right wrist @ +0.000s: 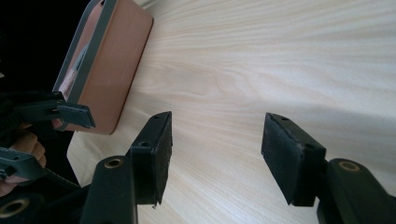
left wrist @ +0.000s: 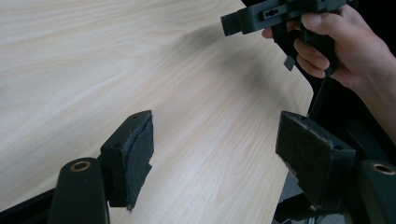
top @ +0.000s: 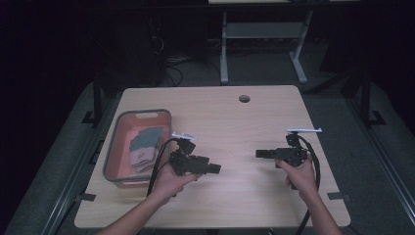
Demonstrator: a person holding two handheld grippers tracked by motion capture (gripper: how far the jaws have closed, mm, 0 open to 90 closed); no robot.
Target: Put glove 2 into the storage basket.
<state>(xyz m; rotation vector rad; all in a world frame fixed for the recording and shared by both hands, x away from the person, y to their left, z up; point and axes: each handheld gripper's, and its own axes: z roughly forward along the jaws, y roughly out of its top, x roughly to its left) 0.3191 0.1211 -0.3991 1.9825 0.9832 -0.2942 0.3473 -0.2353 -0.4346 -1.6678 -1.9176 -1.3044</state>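
Dark room hides the bin's folded cloths.

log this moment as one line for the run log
left gripper: open, nothing held | right gripper: open, nothing held | bin: at table's left, folded cloths inside | grippers face each other above bare table

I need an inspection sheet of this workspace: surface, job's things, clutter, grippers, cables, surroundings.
Surface: wooden table, bare in the middle, round hole near the far edge.
Job's things: orange bin at the table's left, folded cloths inside.
Clutter: nothing seen.
Grippers: left gripper open beside the bin; right gripper open; nothing between the jaws of either; they point at each other.
Cables: one black cable trails from each gripper.
Surroundings: dark room, white desk frame behind the table.
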